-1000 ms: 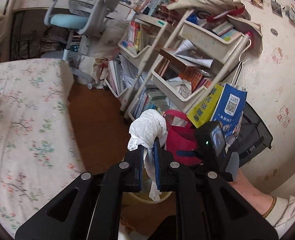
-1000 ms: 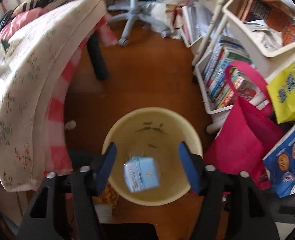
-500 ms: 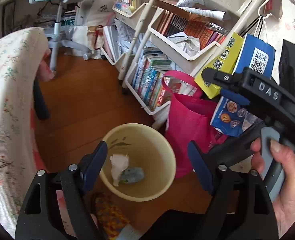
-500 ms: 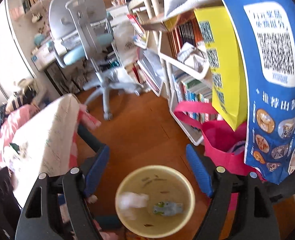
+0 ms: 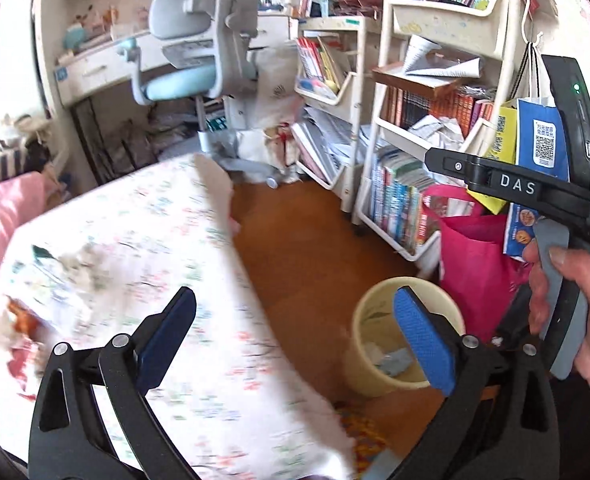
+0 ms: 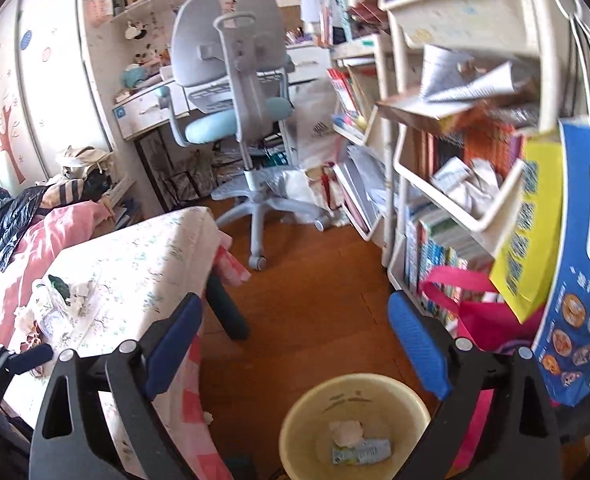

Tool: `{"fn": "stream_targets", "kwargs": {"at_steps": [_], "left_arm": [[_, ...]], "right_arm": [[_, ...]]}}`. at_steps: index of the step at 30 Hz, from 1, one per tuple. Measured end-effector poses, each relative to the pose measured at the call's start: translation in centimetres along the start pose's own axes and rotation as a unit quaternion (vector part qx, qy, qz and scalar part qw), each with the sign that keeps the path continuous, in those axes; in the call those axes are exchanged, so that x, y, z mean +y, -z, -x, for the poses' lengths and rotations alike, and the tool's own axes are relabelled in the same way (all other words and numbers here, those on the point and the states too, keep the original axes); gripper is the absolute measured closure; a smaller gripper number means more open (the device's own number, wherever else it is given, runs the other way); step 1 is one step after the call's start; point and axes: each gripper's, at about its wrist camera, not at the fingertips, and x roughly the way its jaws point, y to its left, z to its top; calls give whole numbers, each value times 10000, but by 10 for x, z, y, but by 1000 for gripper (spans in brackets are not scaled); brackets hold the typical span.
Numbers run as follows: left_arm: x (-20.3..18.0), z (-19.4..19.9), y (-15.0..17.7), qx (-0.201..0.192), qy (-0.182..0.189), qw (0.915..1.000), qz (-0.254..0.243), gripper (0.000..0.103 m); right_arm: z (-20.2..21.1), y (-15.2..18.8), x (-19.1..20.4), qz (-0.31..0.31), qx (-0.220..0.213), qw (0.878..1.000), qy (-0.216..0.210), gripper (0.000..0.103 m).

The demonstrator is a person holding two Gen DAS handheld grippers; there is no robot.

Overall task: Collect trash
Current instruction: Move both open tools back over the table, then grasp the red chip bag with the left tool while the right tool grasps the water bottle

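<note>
Left wrist view: our left gripper (image 5: 291, 322) has its blue-padded jaws spreading wide with nothing between them, and it points over the near edge of the floral-cloth table (image 5: 143, 264). Our right gripper (image 6: 295, 332) is likewise opening and empty, hanging above the cream bin (image 6: 399, 396) on the wooden floor.

The remaining trash (image 6: 61, 300) lies on the tabletop, up and to the left of both claws; in the left wrist view it shows as a blurred scatter (image 5: 71, 264). We judge the left gripper nearer, since it already faces the cloth while the right one sits over the bin. The scraps look crumpled and irregular, with no clear long axis: soft white tissue, something dark green, thin plastic film.

The bin is a smooth, round plastic tub, just beside the pink bag (image 5: 475, 264). It holds a wadded tissue (image 6: 347, 430) and a flattened pale-blue packet (image 6: 361, 450).
</note>
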Motion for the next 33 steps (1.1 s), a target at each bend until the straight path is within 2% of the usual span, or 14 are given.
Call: {"fn": "stream_targets", "kwargs": {"at_steps": [4,7,11,14,21,33], "left_arm": [[36,16,4,-190,-375,9991,26,7],[60,16,13,-178,-608,9977,248,7],[91,8,22,52,-648,9954,697,7],[107,13,26,34,-656,9941,869,7],[136,18,38,71,-814,9898,1168,7],[185,29,50,47,-1165,9790,1674,7]], "right_arm": [[-3,-5,35,251,-151,9994,-172,10],[-7,-6,64,524,-214,9981,-261,10],[-17,-6,96,920,-185,9949,-363,10],[-22,-3,117,1136,-132,9925,-433,10],[-30,2,145,1355,-34,9892,-560,10],[-37,7,170,1515,80,9859,-699,10]]}}
